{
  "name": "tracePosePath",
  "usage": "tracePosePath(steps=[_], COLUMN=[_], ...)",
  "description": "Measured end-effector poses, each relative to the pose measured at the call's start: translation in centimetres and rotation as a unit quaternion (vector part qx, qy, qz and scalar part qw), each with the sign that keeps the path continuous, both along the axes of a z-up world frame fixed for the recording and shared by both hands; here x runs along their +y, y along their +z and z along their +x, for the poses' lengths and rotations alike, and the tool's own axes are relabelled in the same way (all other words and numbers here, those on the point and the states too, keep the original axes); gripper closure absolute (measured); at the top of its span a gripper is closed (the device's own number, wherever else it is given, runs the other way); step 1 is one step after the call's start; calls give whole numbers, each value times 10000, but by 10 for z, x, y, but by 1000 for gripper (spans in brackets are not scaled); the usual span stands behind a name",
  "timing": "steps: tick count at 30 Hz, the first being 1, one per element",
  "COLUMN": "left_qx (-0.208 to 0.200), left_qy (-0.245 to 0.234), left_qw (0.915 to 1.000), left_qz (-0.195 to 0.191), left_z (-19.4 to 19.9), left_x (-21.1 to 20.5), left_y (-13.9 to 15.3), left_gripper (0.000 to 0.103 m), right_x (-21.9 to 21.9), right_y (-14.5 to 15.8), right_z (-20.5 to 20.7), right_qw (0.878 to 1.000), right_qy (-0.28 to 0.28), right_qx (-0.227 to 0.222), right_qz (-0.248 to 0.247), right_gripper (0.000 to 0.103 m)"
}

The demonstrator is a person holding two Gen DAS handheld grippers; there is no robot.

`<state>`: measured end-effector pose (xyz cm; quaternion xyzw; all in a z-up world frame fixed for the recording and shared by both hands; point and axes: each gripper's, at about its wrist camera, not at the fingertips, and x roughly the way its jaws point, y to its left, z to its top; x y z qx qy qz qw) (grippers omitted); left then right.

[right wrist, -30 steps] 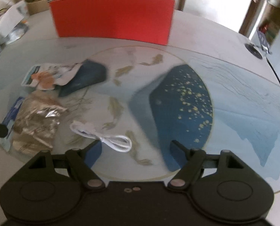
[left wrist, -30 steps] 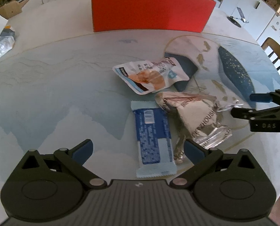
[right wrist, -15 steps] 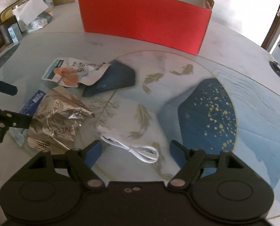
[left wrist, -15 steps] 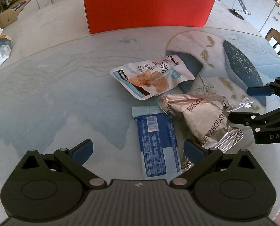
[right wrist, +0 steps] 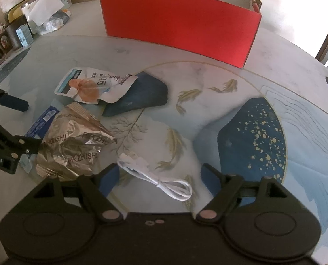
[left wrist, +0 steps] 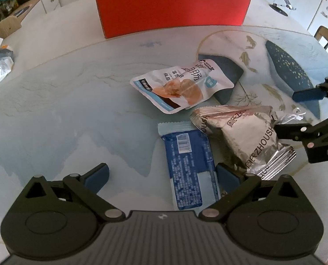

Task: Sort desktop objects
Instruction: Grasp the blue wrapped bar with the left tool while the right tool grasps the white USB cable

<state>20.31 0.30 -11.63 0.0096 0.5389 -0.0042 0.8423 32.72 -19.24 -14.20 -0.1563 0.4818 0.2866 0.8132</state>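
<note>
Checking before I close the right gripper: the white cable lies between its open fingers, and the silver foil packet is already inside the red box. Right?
Not quite. The silver foil packet is not inside the red box; it lies on the table, beside the blue wrapper, as the right wrist view shows. The rest holds: the white cable lies between the right gripper's fingers, whose jaws are opening.

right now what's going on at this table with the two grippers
A person is sorting loose items on a round patterned table, one handheld gripper per hand. The left gripper hovers open over a blue rectangular snack bar wrapper, holding nothing. The right gripper has its jaws opening above a coiled white cable, not gripping it. A crinkled silver foil packet and a white pouch lie loose. The red cardboard box stands behind.
</note>
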Motion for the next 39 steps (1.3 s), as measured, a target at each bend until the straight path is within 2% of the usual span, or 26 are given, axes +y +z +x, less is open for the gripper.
tracePosePath(steps=[10, 13, 18, 20, 22, 23, 24, 25, 28, 30, 39], left_qx=[-104, -150, -289, -309, -346, -360, -371, -380, -377, -382, -369], left_qy=[41, 78, -103, -177, -238, -245, -252, -261, -248, -237, -97], left_qw=[9999, 9999, 9995, 9994, 9991, 9991, 9990, 9989, 9990, 9990, 9990], left_qz=[7, 8, -5, -7, -4, -8, -12, -11, -26, -65, -228], left_z=[-2, -4, -6, -7, -7, -8, -8, -7, -7, -6, -7], left_x=[0, -2, -7, -9, -11, -11, -12, -12, -12, -11, -4], left_y=[0, 1, 8, 10, 11, 11, 12, 12, 13, 13, 13], left_gripper=[0, 4, 33, 40, 49, 54, 61, 63, 67, 67, 68], right_x=[1, 1, 0, 0, -1, -2, -4, -5, -7, -7, -5], right_y=[0, 0, 1, 1, 2, 3, 5, 6, 8, 9, 13], right_z=[1, -2, -3, -3, -4, -4, -5, -5, -4, -4, -6], right_qw=[10000, 10000, 10000, 10000, 10000, 9999, 9999, 9999, 9999, 10000, 9999], right_qy=[74, -12, -49, -45, -45, -55, -72, -88, -43, -25, -114], right_qx=[47, -16, -59, -52, -64, -82, -104, -113, -100, -77, -68], right_qz=[-38, -35, -15, -16, 3, 25, 42, 57, 41, 22, -80], right_gripper=[20, 22, 24, 26, 34, 46, 65, 71, 77, 86, 87])
